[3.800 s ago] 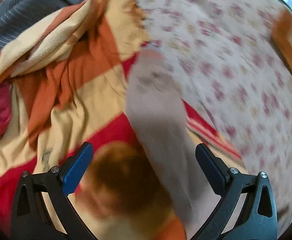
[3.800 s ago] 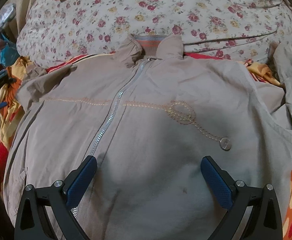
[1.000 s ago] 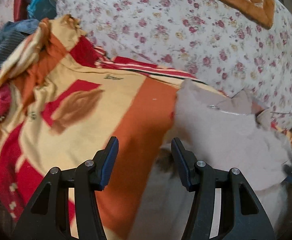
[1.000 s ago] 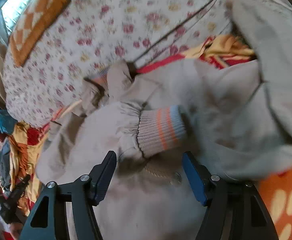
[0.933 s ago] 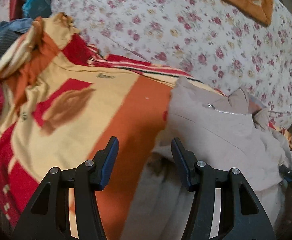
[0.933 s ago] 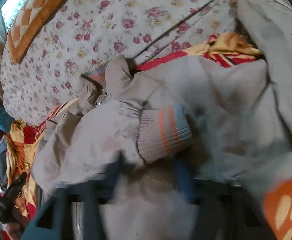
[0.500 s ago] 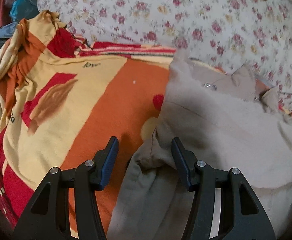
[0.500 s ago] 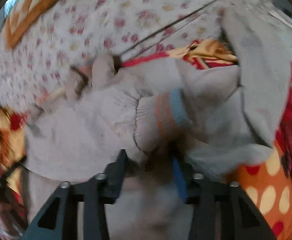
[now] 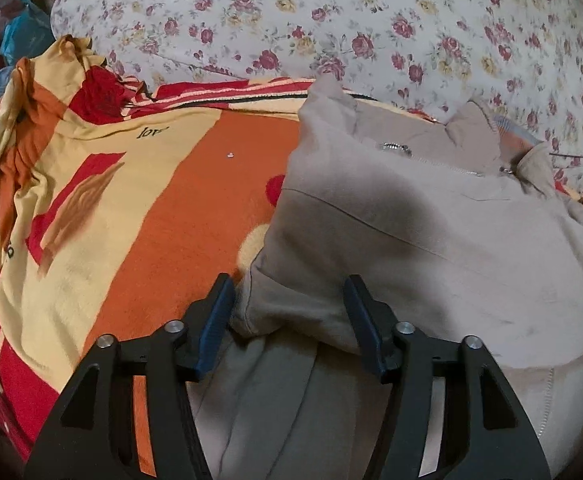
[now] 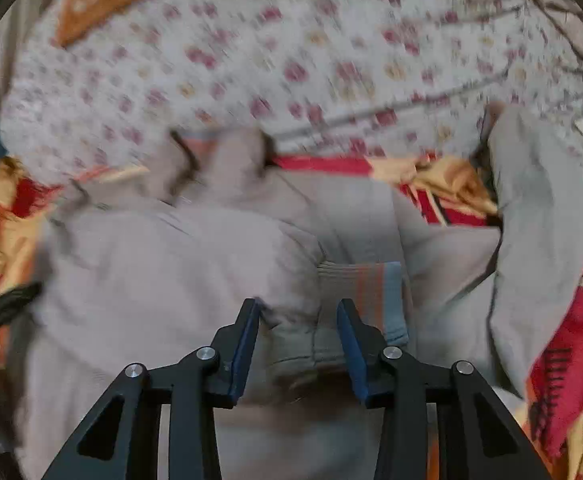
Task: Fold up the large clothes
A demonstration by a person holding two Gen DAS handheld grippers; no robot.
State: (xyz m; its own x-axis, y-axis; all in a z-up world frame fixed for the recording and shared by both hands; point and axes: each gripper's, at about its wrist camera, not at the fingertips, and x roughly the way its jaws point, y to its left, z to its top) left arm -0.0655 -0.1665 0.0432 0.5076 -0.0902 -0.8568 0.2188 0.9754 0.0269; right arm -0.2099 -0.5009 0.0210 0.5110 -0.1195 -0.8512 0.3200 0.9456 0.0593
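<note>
Dim indoor light, strong fisheye bending, black corners in both views.
Left wrist view is sharp, with a soft shadow across the beige jacket (image 9: 431, 236); right wrist view is motion-blurred, especially far.

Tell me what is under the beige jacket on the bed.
The beige jacket lies on an orange, yellow and red blanket, which shows along its left edge and past its collar. A floral sheet lies beyond. What is beneath the jacket's middle is covered.
</note>
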